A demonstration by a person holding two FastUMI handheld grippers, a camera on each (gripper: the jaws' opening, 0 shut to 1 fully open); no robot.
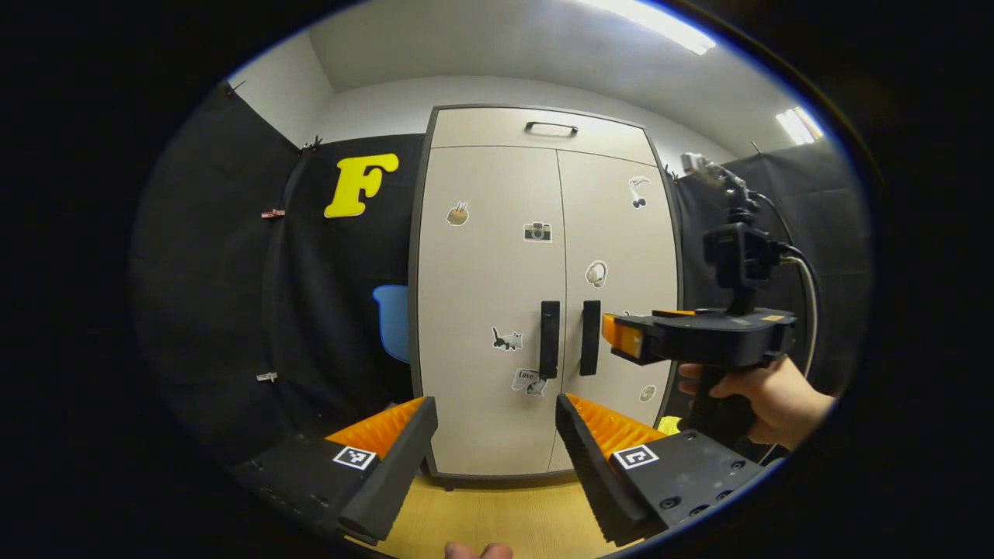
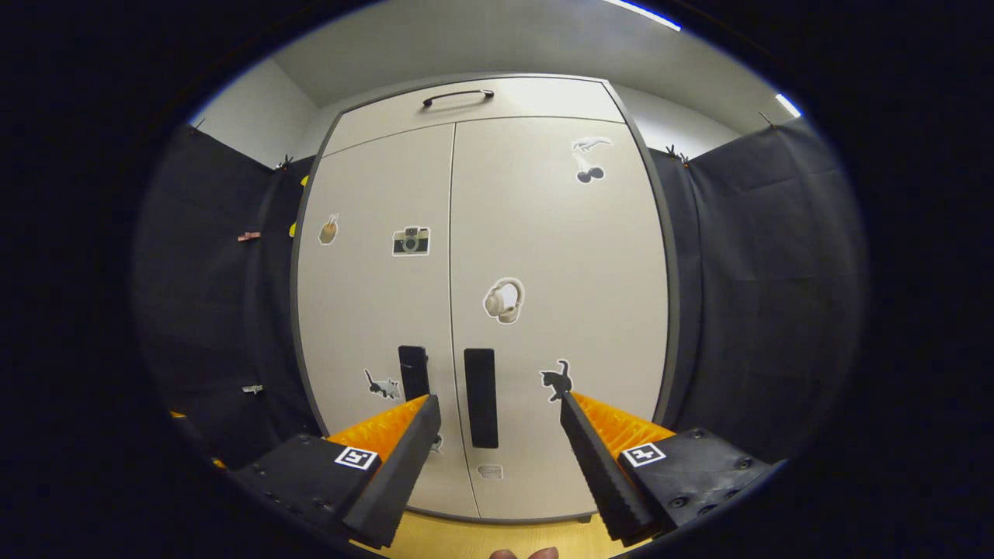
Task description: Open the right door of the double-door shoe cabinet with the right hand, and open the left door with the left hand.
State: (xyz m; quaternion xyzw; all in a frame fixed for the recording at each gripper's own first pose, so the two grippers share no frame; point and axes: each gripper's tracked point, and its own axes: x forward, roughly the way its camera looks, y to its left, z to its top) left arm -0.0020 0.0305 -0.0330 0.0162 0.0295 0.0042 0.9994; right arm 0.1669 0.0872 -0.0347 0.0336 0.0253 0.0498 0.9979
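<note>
Facing right door handle point(image 2: 480, 397): upright bar, ahead between parted fingers of right gripper point(image 2: 497, 423) | left gripper point(image 1: 495, 427) likewise open, farther back | both doors shut

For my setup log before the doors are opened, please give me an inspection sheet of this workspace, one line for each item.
Surface: light wooden floor in front of the cabinet.
Job's things: shoe cabinet, both doors shut; left door and right door carry stickers; left handle and right handle are untouched; top flap with a handle.
Clutter: nothing seen.
Grippers: left gripper open, apart from the doors; right gripper open, its gap around the right handle in its view, no contact seen; a hand holds it.
Cables: one cable runs from the right gripper's camera mount.
Surroundings: black cloth walls, clips on the cloth, ceiling lights.
</note>
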